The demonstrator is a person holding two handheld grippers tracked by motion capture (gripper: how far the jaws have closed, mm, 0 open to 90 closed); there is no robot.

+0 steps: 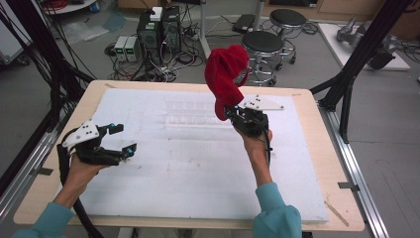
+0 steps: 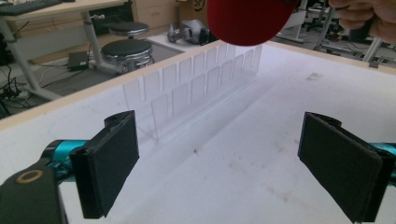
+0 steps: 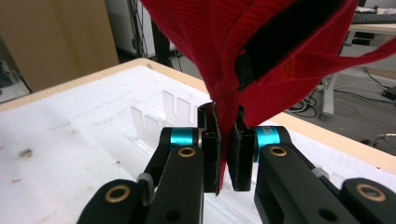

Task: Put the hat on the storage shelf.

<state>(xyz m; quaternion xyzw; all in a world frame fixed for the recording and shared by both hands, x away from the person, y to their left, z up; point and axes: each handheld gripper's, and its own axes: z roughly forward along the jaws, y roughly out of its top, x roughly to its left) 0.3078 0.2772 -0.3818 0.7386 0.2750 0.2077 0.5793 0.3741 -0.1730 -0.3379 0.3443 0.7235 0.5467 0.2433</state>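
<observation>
The white mat [image 1: 188, 163] lies bare across the lower middle of the high view. A clear slotted rack [image 1: 190, 114] stands at upper centre, with the red cap [image 1: 225, 79] hanging just right of it.

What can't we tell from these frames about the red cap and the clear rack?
- Red cap: the brim's front is hidden in the high view by its own folded cloth; the top is cut off by the edge in both gripper views.
- Clear rack: faint in the high view, slot count unreadable; the far end is hidden behind the cap in the left gripper view.
- Right tongs: how much cloth sits between the pads is hidden by them.
</observation>
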